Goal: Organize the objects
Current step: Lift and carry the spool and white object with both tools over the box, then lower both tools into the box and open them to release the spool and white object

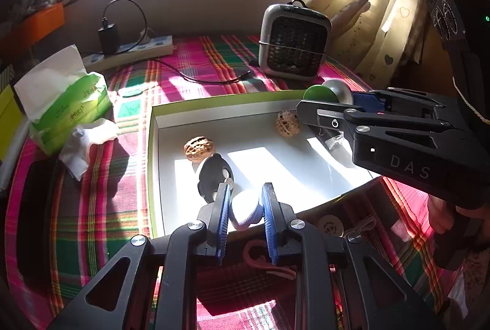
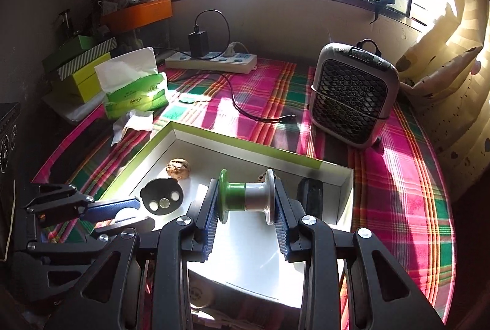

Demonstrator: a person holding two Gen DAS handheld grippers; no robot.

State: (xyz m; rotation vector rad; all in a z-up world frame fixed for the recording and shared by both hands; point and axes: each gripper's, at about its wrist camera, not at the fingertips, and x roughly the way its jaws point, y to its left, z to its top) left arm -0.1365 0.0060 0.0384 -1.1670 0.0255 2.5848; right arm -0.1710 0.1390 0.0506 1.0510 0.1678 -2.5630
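A shallow white tray with a green rim lies on the plaid cloth. My left gripper is shut on a small white ball over the tray's near edge. My right gripper is shut on a spool, half green and half white, held above the tray by its end flanges. In the tray lie two walnuts, a black disc carrying small round metal pieces, and a black block. The right gripper enters the left wrist view from the right with the spool.
A small grey fan stands behind the tray at the right. A power strip with a charger and a loose black cable lies at the back. A tissue pack and a crumpled tissue sit left. A red rubber band lies near me.
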